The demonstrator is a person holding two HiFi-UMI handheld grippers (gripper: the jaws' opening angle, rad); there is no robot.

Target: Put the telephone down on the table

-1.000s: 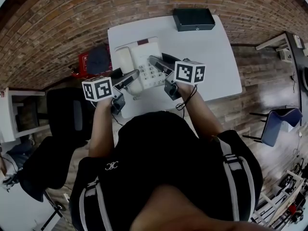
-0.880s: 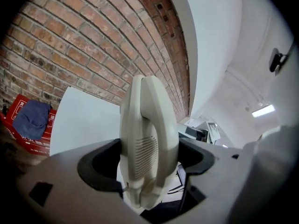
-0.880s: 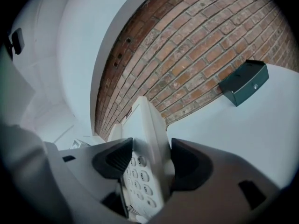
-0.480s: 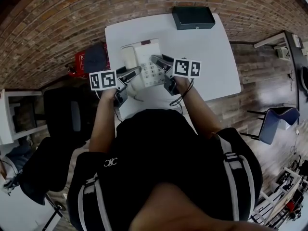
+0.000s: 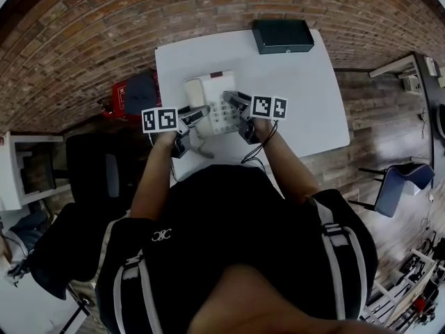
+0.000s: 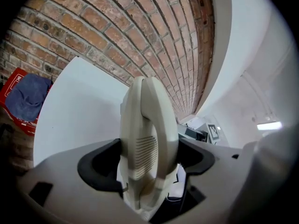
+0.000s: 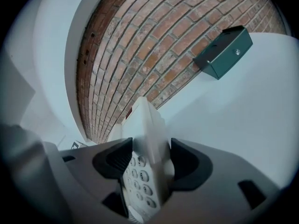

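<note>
A cream telephone point(image 5: 211, 101) with its handset in the cradle is held over the white table point(image 5: 299, 89) between both grippers. My left gripper point(image 5: 197, 114) is shut on the phone's handset side; the handset point(image 6: 147, 139) fills the gap between its dark pads. My right gripper point(image 5: 233, 101) is shut on the keypad side, and the keypad body point(image 7: 145, 164) stands edge-on between its pads. Whether the phone's underside touches the table is hidden.
A dark green box point(image 5: 281, 35) point(image 7: 223, 51) lies at the table's far edge by the brick wall. A red crate with a blue cloth point(image 5: 135, 89) point(image 6: 21, 97) stands left of the table. A black chair point(image 5: 97, 172) is near the left, a blue chair point(image 5: 400, 176) far right.
Both grippers and the phone look smaller and closer together in the head view, farther from the head and lower toward the table. Both stay shut on the phone.
</note>
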